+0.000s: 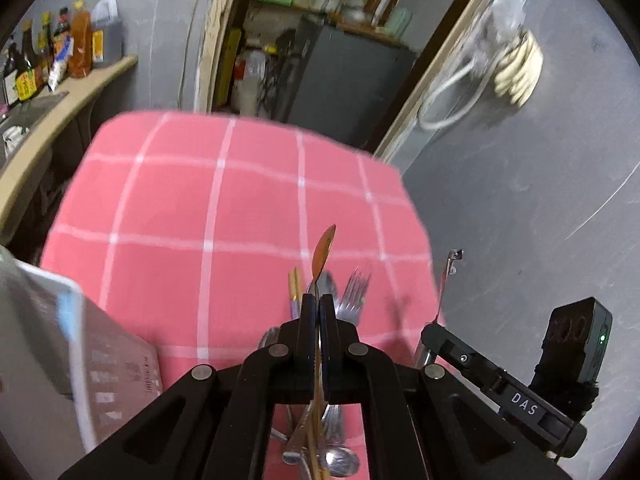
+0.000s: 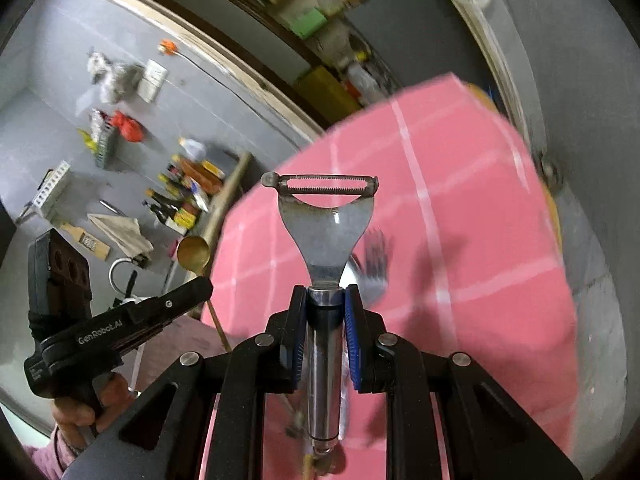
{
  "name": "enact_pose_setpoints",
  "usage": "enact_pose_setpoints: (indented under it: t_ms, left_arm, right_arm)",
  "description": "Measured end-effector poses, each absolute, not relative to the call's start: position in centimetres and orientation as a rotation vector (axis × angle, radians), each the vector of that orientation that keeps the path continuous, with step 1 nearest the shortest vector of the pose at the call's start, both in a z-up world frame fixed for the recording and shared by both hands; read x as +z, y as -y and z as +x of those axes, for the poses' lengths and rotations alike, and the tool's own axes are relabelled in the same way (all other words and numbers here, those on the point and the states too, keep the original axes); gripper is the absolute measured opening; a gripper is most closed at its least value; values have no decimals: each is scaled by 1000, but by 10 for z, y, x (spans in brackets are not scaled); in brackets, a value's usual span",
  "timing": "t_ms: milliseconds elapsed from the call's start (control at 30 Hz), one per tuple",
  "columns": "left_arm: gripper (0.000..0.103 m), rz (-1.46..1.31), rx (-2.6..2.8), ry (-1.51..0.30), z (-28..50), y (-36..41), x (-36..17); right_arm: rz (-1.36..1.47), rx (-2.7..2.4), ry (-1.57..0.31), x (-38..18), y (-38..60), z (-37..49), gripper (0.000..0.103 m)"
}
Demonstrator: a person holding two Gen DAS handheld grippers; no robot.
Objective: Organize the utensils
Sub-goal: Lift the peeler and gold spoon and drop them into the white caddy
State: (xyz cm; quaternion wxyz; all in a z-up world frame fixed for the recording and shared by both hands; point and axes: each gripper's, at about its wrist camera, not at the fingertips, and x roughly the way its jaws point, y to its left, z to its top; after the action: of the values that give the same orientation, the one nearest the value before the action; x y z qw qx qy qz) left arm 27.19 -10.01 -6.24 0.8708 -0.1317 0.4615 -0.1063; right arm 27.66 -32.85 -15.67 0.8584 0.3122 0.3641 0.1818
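Item 1: left hand-held gripper point(image 1: 319, 308), black, jaws clenched on the thin handle of a gold-coloured metal spoon point(image 1: 323, 251); the spoon's bowl stands edge-on above the fingertips in the left wrist view and shows as a round brass bowl point(image 2: 193, 251) in the right wrist view.

Item 2: right hand-held gripper point(image 2: 326, 300), black with blue pads point(image 2: 353, 320), grasping the tubular steel handle of a Y-shaped stainless peeler point(image 2: 325, 216); serrated blade crosswise at the top, raised clear of the cloth.

Item 3: loose pile of silver-coloured forks and spoons point(image 1: 352, 292), lying on the surface just beyond and beneath the left fingertips, blurred.

Item 4: surface under a pink cloth with a white grid point(image 1: 200, 200).

Item 5: pale plastic container point(image 1: 60, 352), at the cloth's left edge; contents not legible.

Item 6: person's hand point(image 2: 80, 412), pink sleeve, gripping the left tool's handle.
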Motion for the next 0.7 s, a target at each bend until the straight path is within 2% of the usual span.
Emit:
enact_pose_setpoints:
  t_ms: [133, 400, 533, 700]
  left_arm:
    - [2, -294, -217, -864, 261, 86, -24]
    - [2, -297, -120, -622, 229, 9, 58]
    - [2, -334, -65, -535, 215, -34, 64]
    - [2, -427, -64, -472, 205, -67, 35]
  right_arm:
    - [627, 419, -655, -112, 318, 277, 16]
    - [609, 589, -455, -34, 254, 284, 16]
    - [587, 653, -422, -25, 210, 284, 16]
    - [498, 661, -448, -43, 164, 280, 16]
